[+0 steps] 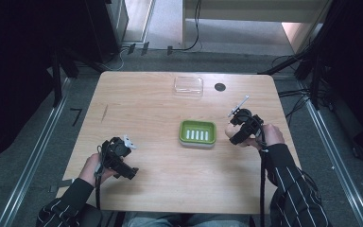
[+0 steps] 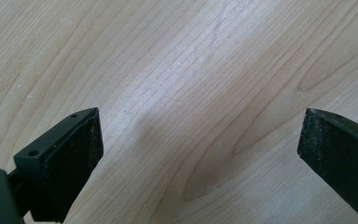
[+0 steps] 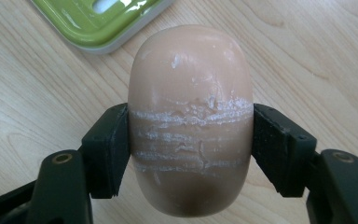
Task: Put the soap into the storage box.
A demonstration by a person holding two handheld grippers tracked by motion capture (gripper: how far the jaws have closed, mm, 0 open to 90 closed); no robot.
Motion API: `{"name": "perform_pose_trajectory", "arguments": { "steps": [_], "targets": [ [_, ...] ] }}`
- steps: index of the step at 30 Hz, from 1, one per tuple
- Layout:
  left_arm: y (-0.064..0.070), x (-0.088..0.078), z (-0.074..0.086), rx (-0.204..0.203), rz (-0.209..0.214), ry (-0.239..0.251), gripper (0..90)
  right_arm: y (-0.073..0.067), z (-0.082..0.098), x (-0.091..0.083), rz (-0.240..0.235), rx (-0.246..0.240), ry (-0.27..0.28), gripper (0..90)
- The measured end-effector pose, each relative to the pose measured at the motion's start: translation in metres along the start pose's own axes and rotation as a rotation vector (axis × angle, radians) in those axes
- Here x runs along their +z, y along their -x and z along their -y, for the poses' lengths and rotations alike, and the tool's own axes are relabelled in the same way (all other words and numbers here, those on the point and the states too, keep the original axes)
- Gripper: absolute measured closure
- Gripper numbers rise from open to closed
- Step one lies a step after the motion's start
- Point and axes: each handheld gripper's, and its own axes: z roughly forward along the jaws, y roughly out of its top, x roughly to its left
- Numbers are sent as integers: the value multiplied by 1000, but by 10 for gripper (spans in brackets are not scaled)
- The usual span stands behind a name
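A peach-coloured bar of soap (image 3: 190, 121), scored with white scratch lines, is clamped between the jaws of my right gripper (image 3: 191, 149). In the high view that right gripper (image 1: 238, 132) holds the soap (image 1: 229, 131) just right of a green soap dish (image 1: 197, 132) with white slots at the table's middle. The dish's corner (image 3: 98, 23) lies beyond the soap. My left gripper (image 1: 123, 158) hovers over the front left of the table, and the left gripper (image 2: 200, 144) stands wide open over bare wood.
A clear plastic lid (image 1: 188, 86) lies at the back centre of the wooden table (image 1: 142, 109), with a black round grommet (image 1: 220, 87) to its right. Cables and dark stands surround the table on the floor.
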Motion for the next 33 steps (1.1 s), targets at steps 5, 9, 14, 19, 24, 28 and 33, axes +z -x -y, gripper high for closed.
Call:
{"name": "perform_pose_trajectory", "arguments": {
  "steps": [5, 9, 14, 19, 24, 28, 33],
  "targets": [
    [0, 0, 0, -1, 0, -2, 5, -3, -6, -1, -4, -7, 3, 338],
    [-1, 0, 1, -2, 1, 0, 5, -3, -10, 0, -4, -25, 6, 338],
    [-1, 0, 3, -11, 1, 0, 5, -5, -14, -1, -6, -29, 9, 338],
    [-3, -1, 7, -17, -2, -3, 6, -6, -20, -1, -4, -44, 9, 338],
    [-3, -2, 10, -26, -6, 0, 6, -9, -27, -2, -8, -61, 11, 338],
    [-3, -3, 11, -30, -7, -2, 6, -10, -31, -2, -7, -82, 16, 338],
    [-3, -3, 11, -28, -8, -3, 5, -12, -33, -3, -9, -91, 20, 338]
  ]
}}
